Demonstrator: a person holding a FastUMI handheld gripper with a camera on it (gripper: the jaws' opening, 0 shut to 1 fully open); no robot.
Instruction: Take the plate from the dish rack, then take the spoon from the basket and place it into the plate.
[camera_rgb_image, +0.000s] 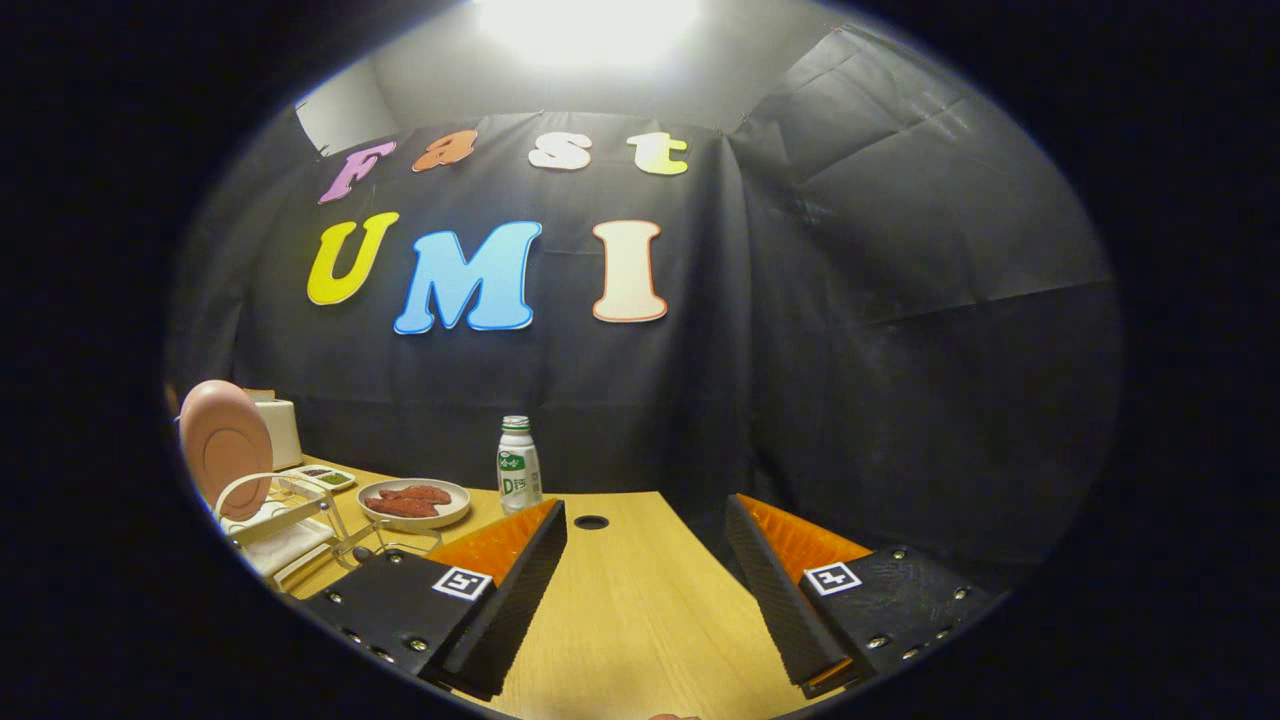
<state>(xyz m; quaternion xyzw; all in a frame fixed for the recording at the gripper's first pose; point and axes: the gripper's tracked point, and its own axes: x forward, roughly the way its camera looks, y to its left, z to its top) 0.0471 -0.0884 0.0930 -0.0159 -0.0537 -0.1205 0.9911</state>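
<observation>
Gripper (645, 560) spread wide and empty, well right of dish rack (270, 520); upright plate (225, 445) could slip from a poor edge grip

The bottle's (519, 465) label shows print too small to read.

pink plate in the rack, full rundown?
The plate is round, matte pink, plastic or ceramic by its look, with a raised ring around a flat centre. It stands upright on edge in the white wire dish rack, face toward the camera, its lower edge behind the rack's curved wire. It sits well off to the side of the open gripper, which holds nothing. Nothing else visibly touches it.
</observation>
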